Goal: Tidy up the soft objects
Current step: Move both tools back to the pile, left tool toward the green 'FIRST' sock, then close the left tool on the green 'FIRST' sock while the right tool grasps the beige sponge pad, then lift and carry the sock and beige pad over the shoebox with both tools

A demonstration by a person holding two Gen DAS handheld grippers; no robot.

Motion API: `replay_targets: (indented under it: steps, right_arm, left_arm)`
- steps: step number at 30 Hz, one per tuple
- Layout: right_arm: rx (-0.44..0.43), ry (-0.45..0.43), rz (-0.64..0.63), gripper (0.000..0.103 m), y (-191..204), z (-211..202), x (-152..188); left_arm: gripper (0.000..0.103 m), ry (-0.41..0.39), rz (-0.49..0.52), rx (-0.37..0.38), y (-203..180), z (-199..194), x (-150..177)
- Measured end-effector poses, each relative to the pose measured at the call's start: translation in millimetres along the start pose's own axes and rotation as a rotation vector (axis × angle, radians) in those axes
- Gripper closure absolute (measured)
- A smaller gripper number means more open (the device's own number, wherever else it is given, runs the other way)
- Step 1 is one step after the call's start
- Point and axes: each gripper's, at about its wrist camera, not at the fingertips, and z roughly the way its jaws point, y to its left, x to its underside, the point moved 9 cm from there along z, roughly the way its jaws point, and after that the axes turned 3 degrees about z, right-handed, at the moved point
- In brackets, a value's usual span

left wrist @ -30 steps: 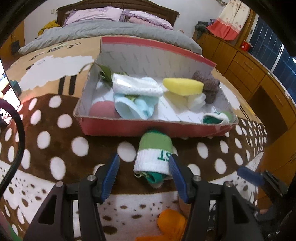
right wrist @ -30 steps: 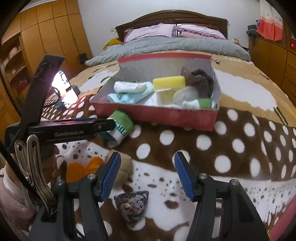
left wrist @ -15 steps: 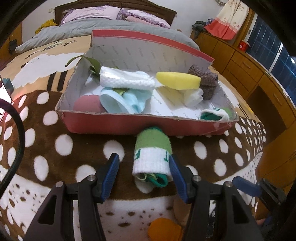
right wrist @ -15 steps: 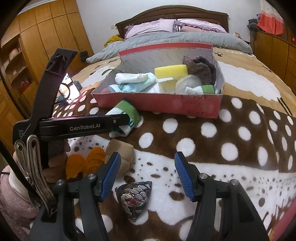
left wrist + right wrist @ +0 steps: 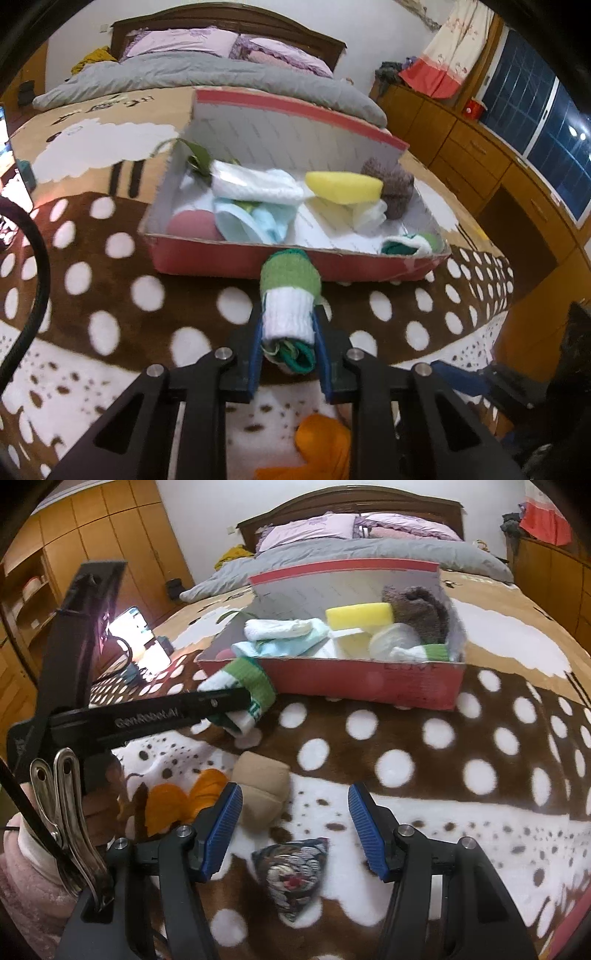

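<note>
My left gripper [image 5: 288, 332] is shut on a rolled green and white sock [image 5: 290, 295] and holds it just in front of the red cardboard box [image 5: 258, 260]. The same sock [image 5: 245, 686] shows in the right wrist view, pinched in the left gripper's fingers by the box's front left corner [image 5: 332, 675]. The box holds a white cloth [image 5: 258, 184], a light blue cloth [image 5: 255, 225], a yellow sponge [image 5: 343, 186], a brown knit item [image 5: 395, 188] and another green and white sock [image 5: 406, 245]. My right gripper [image 5: 293, 825] is open and empty above the blanket.
On the spotted blanket near me lie an orange cloth [image 5: 184, 801], a tan soft pad [image 5: 262, 790] and a patterned triangular pouch [image 5: 291, 875]. A lit phone [image 5: 140, 642] stands at the left. Wooden cabinets [image 5: 498, 173] line the right side. Pillows and a grey quilt lie beyond the box.
My left gripper has closed on the green and white sock and lifted it toward the box's front wall. My right gripper has stayed open, moving slightly.
</note>
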Motion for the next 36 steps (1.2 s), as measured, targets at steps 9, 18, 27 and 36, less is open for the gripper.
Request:
replay_targets:
  steps: [9, 18, 27, 36]
  right_arm:
    - [-0.071, 0.061, 0.006, 0.041, 22, 20, 4]
    - [-0.084, 0.078, 0.025, 0.046, 24, 30, 7]
    - [-0.071, 0.037, 0.002, 0.061, 25, 28, 7]
    - [-0.040, -0.003, -0.020, 0.069, 26, 25, 4]
  left_arm:
    - [0.078, -0.028, -0.030, -0.017, 17, -20, 2]
    - [0.078, -0.032, -0.043, -0.020, 22, -24, 4]
    - [0.078, -0.038, -0.055, -0.027, 29, -28, 3]
    - [0.078, -0.041, -0.054, -0.027, 29, -30, 5]
